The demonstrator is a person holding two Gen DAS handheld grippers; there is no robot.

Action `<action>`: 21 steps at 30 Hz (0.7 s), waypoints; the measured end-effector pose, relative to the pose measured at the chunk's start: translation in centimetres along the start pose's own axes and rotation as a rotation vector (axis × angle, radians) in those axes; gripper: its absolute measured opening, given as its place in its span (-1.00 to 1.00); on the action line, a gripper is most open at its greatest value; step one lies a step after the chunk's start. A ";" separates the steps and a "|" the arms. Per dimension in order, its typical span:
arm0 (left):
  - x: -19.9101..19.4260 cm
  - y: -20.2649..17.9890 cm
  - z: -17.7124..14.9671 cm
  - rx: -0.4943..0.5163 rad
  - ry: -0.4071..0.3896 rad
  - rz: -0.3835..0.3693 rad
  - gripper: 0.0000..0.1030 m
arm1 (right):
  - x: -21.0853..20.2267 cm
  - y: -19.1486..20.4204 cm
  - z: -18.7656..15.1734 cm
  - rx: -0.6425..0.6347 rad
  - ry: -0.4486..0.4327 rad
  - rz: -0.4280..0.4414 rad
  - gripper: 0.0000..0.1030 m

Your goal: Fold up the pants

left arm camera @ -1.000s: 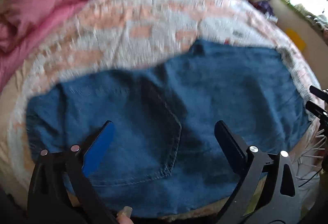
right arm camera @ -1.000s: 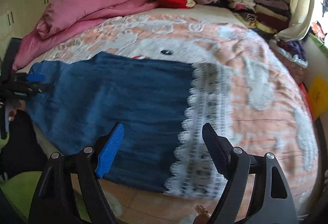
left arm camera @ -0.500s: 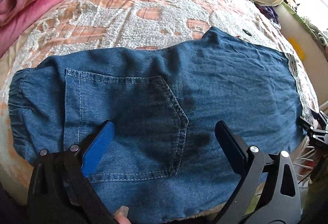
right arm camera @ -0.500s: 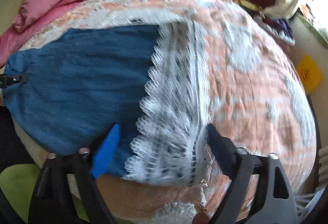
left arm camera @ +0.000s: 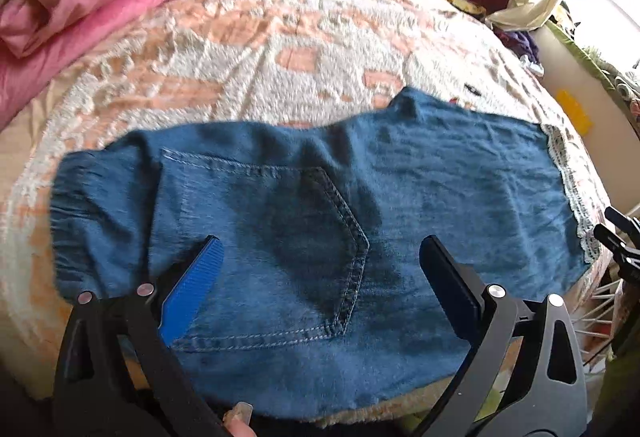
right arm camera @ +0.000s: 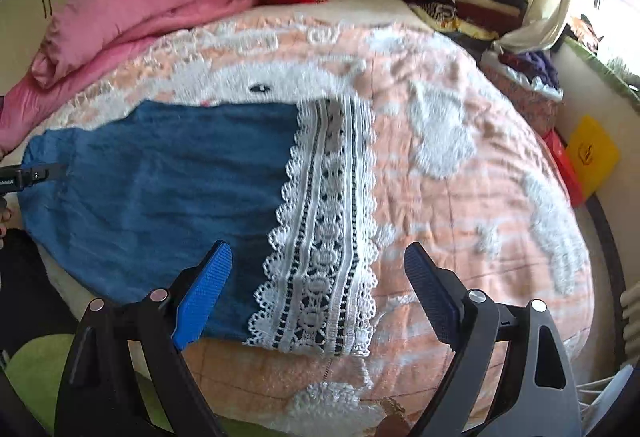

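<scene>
**A:** What sits ahead of your left claw point(left arm camera: 320, 277)?

**B:** Its fingers are spread wide, gripping nothing. The blue denim pants point(left arm camera: 304, 237) lie flat on the bed point(left arm camera: 280, 37), the back pocket point(left arm camera: 272, 249) right between your fingers, the elastic waistband point(left arm camera: 68, 221) off to the left.

**A:** And your right claw point(right arm camera: 320, 285)?

**B:** Spread wide too, and empty. Its left finger point(right arm camera: 204, 293) hangs over the denim; the white lace hem point(right arm camera: 328, 229) lies just ahead between the fingers. Far beyond, at upper left, a pink quilt point(right arm camera: 132, 17) is heaped.
</scene>
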State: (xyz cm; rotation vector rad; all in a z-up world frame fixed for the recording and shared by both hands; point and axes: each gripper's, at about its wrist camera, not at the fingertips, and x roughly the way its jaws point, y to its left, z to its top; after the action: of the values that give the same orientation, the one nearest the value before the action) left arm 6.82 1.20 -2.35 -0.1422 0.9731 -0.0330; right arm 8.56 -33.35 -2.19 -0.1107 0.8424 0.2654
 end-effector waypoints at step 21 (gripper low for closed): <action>-5.1 -3.4 -1.5 0.092 -0.099 -0.010 0.81 | -3.6 6.2 0.6 -0.105 -0.084 0.122 0.70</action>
State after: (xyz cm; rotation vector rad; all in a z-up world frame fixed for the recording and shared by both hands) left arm 2.81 -1.85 1.47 -0.0631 0.8704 -0.0791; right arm 4.94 -27.94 0.96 -0.1453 0.7530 0.4260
